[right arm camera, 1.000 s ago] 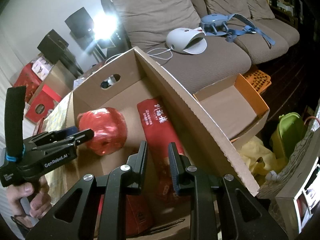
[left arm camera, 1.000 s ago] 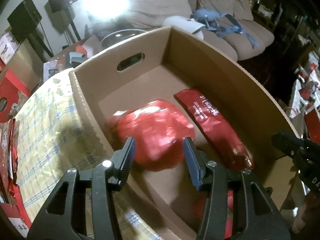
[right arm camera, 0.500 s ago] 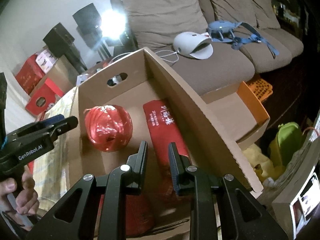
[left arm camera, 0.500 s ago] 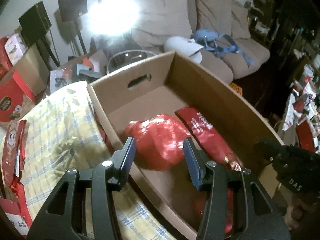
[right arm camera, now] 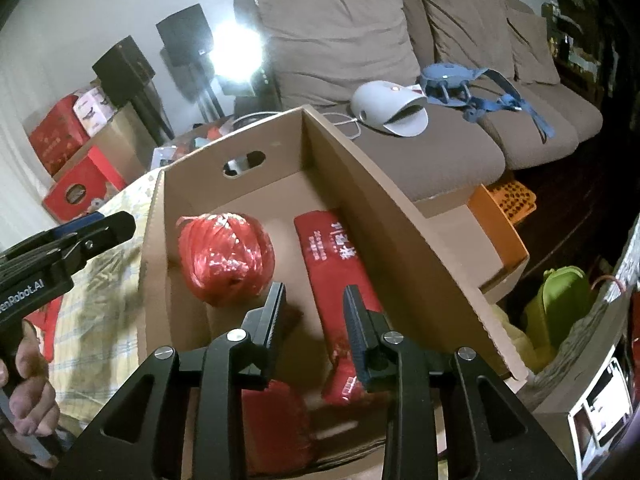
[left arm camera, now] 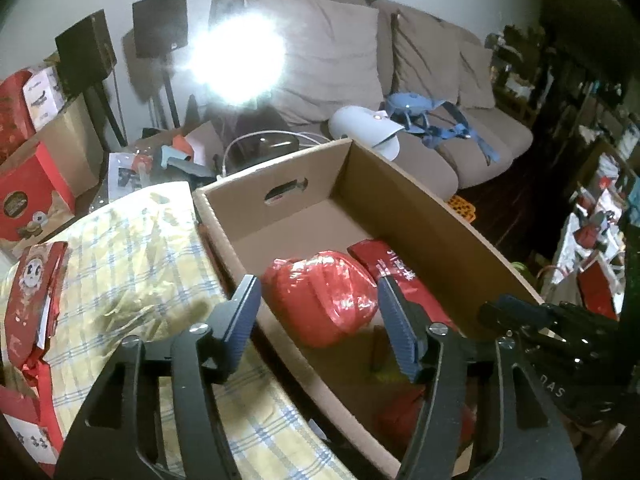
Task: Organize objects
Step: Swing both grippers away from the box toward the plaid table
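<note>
Now free in the cardboard box [left arm camera: 420, 216], red ball [left arm camera: 320, 300]; both jaws wider, empty.

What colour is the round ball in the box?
Shiny red ball, clearest in the right wrist view.

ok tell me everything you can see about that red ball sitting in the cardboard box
The red ball is a roundish bundle of shiny, crinkly red strip wound like plastic twine, with a loose end sticking out at its upper left. It rests on the floor of the open cardboard box, near the left wall, beside a long red packet. Neither pair of tongs touches it.
</note>
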The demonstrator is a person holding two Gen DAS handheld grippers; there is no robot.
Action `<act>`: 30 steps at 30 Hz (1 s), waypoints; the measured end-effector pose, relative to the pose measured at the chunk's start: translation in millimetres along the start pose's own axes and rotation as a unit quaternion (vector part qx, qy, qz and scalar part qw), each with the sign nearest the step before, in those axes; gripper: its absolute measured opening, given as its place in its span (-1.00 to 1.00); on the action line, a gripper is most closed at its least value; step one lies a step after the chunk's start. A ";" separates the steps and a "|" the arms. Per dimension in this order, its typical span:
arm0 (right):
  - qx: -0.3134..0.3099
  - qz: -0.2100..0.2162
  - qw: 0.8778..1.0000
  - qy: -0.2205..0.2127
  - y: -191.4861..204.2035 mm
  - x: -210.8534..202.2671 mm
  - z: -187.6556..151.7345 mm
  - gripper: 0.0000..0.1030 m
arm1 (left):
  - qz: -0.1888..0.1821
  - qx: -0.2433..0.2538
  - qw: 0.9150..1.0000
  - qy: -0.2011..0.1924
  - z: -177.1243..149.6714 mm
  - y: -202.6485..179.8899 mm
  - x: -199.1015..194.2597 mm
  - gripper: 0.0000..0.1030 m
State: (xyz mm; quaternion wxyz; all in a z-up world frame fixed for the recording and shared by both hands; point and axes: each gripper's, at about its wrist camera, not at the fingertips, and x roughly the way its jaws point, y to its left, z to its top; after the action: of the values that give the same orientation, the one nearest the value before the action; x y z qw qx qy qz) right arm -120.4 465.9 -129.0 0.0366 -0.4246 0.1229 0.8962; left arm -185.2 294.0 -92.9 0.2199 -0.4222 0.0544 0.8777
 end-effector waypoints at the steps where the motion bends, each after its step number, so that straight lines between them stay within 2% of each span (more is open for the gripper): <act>1: -0.002 -0.001 1.000 -0.003 1.5 -1.2 -0.1 -0.36 | 0.000 -0.001 1.000 -0.003 0.2 1.9 -2.8 0.16; 5: -0.011 -0.012 1.000 -0.022 11.3 -2.9 -0.4 -0.26 | -0.003 -0.012 1.000 -0.006 -0.2 9.4 -11.4 0.17; 8: -0.021 -0.015 0.999 -0.021 18.7 -1.4 -1.1 -0.18 | -0.002 -0.006 1.000 -0.006 -1.4 9.7 -19.5 0.17; 10: -0.025 -0.013 0.999 -0.022 23.4 -2.8 -0.6 -0.15 | -0.002 -0.005 1.000 -0.013 -2.0 10.1 -26.3 0.27; 11: -0.027 -0.012 0.999 -0.024 24.6 -4.6 0.0 -0.13 | -0.001 -0.003 1.000 -0.016 -2.3 10.1 -28.8 0.38; 13: -0.032 -0.013 0.999 -0.034 27.7 -10.7 0.6 0.03 | 0.000 0.002 1.000 -0.028 -3.7 10.3 -35.9 0.47; 15: -0.034 -0.016 0.998 -0.047 30.1 -17.6 1.7 0.10 | 0.010 0.009 0.999 -0.034 -5.3 11.7 -37.4 0.58; 19: -0.039 -0.017 0.997 -0.059 33.4 -26.0 3.7 0.21 | 0.029 0.005 0.999 -0.025 -7.6 20.8 -39.3 0.61; 24: -0.043 -0.015 0.997 -0.067 36.9 -31.8 4.8 0.35 | 0.041 -0.004 0.998 -0.044 -11.4 38.0 -53.8 0.88; 27: -0.047 -0.011 0.996 -0.071 39.2 -35.7 5.0 0.37 | 0.062 -0.008 0.997 -0.045 -13.2 45.9 -57.9 0.89; 30: -0.049 -0.001 0.996 -0.078 42.1 -42.8 5.4 0.42 | 0.060 -0.019 0.997 -0.042 -17.8 55.3 -63.4 0.89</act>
State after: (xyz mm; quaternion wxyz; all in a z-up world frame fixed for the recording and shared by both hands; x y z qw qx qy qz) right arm -104.5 428.2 -84.7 0.0258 -0.3546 0.0747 0.9317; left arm -161.6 217.8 -60.8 0.1610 -0.3853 0.0533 0.9071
